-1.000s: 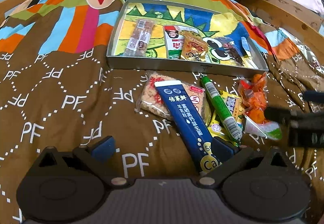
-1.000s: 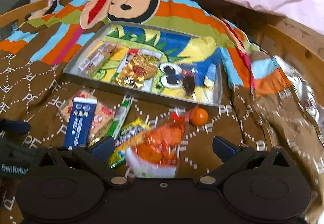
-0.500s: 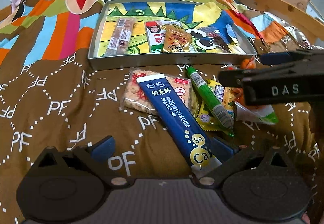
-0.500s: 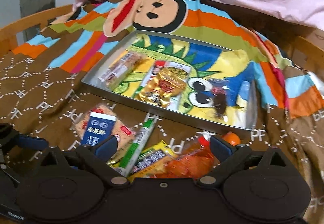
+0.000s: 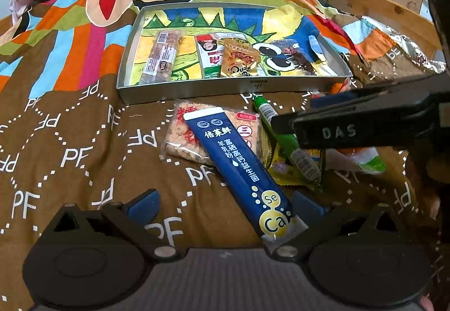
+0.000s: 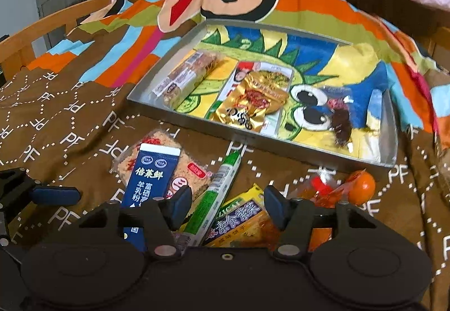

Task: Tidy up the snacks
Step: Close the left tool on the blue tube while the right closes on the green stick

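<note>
A pile of snacks lies on the brown blanket in front of a grey metal tray point(image 5: 197, 90). A long blue sachet point(image 5: 239, 170) rests across a clear pack of rice crackers point(image 5: 180, 139). Right of them are a green stick point(image 6: 222, 193), a yellow biscuit packet point(image 6: 239, 215) and an orange bag point(image 6: 329, 193). My right gripper point(image 6: 227, 207) hangs over the pile with its jaws closing. The green stick and yellow packet lie between its fingers, untouched by the pads. My left gripper point(image 5: 225, 204) is open low over the blanket, with the sachet's lower end by its right finger point(image 5: 306, 204).
Inside the tray point(image 6: 197, 125) lie a brown bar point(image 6: 185, 77), a gold pouch point(image 6: 253, 100) on a red-and-white packet, and a dark small snack point(image 6: 341, 119). An orange ball point(image 6: 361, 184) sits by the tray's near corner. A wooden bed frame point(image 5: 379, 1) and pink cloth border the far side.
My right gripper has come forward and down over the snack pile, and its jaws have narrowed around the green stick. In the left wrist view it has swung in from the right.
</note>
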`<state>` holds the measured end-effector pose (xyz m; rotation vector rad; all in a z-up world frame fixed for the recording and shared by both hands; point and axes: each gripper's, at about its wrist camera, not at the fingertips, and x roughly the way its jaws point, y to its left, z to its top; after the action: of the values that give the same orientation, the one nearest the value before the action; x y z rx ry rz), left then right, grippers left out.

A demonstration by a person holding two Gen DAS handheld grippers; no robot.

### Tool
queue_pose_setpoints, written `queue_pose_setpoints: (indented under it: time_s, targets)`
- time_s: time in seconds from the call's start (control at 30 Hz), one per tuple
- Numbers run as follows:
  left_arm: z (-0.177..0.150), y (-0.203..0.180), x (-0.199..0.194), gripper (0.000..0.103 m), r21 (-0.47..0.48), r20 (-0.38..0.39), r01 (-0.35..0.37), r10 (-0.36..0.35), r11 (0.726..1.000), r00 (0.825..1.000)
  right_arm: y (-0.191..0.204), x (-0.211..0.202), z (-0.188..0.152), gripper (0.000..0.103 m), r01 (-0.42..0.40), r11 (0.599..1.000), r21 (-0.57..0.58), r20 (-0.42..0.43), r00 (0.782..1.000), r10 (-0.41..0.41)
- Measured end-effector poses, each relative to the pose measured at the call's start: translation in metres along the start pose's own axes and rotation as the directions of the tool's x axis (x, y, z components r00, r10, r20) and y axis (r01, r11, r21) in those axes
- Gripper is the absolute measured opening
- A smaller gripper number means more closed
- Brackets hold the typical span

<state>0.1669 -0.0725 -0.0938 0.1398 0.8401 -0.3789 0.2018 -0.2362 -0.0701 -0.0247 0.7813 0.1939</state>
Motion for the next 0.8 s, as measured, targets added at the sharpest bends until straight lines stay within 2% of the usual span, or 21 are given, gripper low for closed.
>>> queue_pose_setpoints:
  time_s: [0.13,0.23,0.3,0.5,0.67,0.8]
  targets:
    - [0.001,0.001,0.002,0.102,-0.012,0.001,0.001,-0.001,1.000,1.000,0.003,0.004,-0.002,0.055,0.000,1.000,-0.010,-0.017,1.000,0.000]
    - [0.001,0.002,0.003,0.102,-0.013,0.004,0.005,-0.005,1.000,1.000,0.006,0.004,-0.003,0.047,0.006,1.000,-0.023,-0.027,1.000,-0.006]
    - [0.000,0.002,0.003,0.100,-0.014,0.007,0.010,-0.010,1.000,1.000,0.008,0.004,-0.004,0.045,0.010,0.999,-0.033,-0.028,1.000,-0.011]
    - [0.000,0.004,0.002,0.089,-0.017,0.007,0.006,-0.005,1.000,1.000,0.013,0.000,-0.004,0.029,0.012,0.999,-0.052,-0.025,1.000,-0.014]
    - [0.000,0.005,0.000,0.073,-0.021,0.002,0.018,-0.018,1.000,1.000,0.013,-0.002,-0.004,0.018,0.029,0.999,-0.038,-0.036,0.999,-0.030]
    - [-0.001,0.006,-0.002,0.060,-0.042,-0.011,0.044,-0.045,0.998,0.999,0.013,-0.005,-0.006,0.018,0.037,0.999,-0.023,-0.041,0.998,-0.038]
